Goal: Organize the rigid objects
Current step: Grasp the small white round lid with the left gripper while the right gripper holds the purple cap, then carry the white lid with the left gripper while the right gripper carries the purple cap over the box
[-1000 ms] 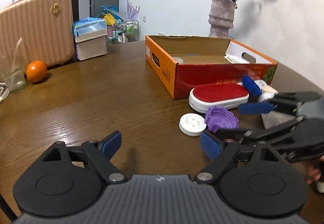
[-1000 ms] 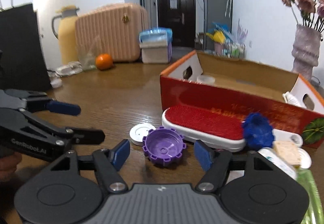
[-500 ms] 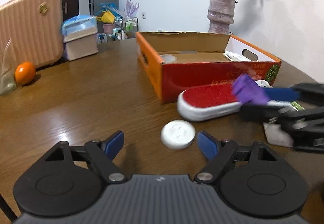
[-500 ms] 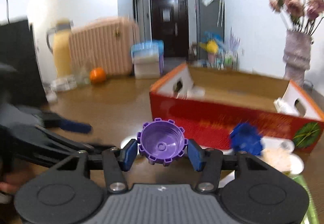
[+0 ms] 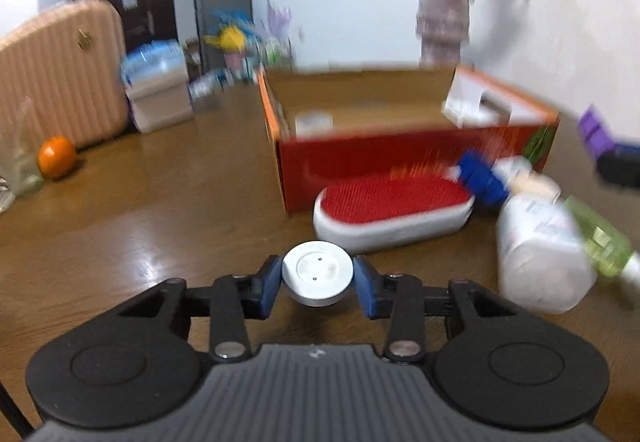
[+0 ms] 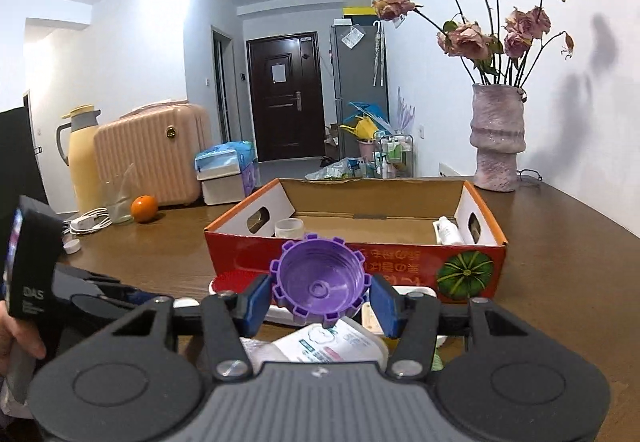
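Brown wood-grain tabletop w/ white walls behind, dark door at far end of hallway. Open orange-red cardboard box at 12 o'clock in both wrist views, small white cup and white bottle lying inside. Left gripper low over table, blue pads at 9 and 3 o'clock of round white plastic cap, jaws closing, pads look pressed on cap rim; whether cap is off the table, can't tell. Oval red-bristled brush w/ white base just beyond cap at 1 o'clock, lying along box front wall. Blue ribbed cap at brush's 3 o'clock end, touching or nearly, blurred. White plastic bottle on its side at 3 o'clock, pale green bottle beside it. Right gripper raised in front of box, clamped on purple notched plastic cap, hollow side facing camera, cap held clear of table, below box rim in the view. Same cap seen at far 3 o'clock edge of left view, blurred. Orange fruit at 10 o'clock near pink ribbed suitcase and yellow thermos jug. Pinkish textured vase w/ dried roses at 1 o'clock behind box. Hand on left gripper's body at 8 o'clock edge of right view.
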`<state>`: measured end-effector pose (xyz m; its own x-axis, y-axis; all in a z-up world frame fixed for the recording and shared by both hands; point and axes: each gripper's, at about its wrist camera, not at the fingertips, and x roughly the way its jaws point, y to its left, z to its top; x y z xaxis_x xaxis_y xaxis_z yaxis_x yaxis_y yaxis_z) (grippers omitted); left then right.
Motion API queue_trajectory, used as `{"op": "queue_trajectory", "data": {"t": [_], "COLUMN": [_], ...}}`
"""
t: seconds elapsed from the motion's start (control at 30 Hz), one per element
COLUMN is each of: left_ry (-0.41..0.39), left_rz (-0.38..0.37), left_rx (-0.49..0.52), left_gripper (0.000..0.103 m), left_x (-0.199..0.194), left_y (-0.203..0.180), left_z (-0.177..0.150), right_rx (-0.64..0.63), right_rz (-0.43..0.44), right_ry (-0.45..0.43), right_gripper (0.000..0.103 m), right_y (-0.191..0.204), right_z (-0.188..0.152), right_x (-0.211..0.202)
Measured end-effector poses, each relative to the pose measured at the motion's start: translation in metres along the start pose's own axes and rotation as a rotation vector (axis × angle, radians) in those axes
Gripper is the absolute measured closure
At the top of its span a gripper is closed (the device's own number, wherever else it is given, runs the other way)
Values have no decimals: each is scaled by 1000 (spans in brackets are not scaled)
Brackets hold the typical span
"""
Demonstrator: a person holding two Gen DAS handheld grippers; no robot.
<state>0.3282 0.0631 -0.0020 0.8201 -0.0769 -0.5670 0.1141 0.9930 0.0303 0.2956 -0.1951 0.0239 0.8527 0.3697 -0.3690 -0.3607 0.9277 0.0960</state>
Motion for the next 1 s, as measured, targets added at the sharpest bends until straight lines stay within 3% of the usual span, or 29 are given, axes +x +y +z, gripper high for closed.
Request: {"op": "queue_trajectory", "data": {"t": [0.2, 0.47, 0.7, 1.0], "left_ry": [-222, -406, -466, -533], "left_rz": [138, 214, 200, 168], "left_rx": [-72, -122, -134, -147], "left_gripper": [63, 63, 63, 63], "left_x": [-82, -181, -231, -264], "left_y": [-14, -50, -70, -77], "left_z": [-3, -37, -63, -72], "right_rx": [-32, -139, -133, -168], "right_rz": [-35, -109, -101, -122], "right_ry": [-53, -159, -182, -235], "right_gripper": [50, 50, 50, 50], "right_y": [0, 29, 44, 52], "right_z": [6, -14, -34, -36], "right_x": [-39, -105, -147, -181]}}
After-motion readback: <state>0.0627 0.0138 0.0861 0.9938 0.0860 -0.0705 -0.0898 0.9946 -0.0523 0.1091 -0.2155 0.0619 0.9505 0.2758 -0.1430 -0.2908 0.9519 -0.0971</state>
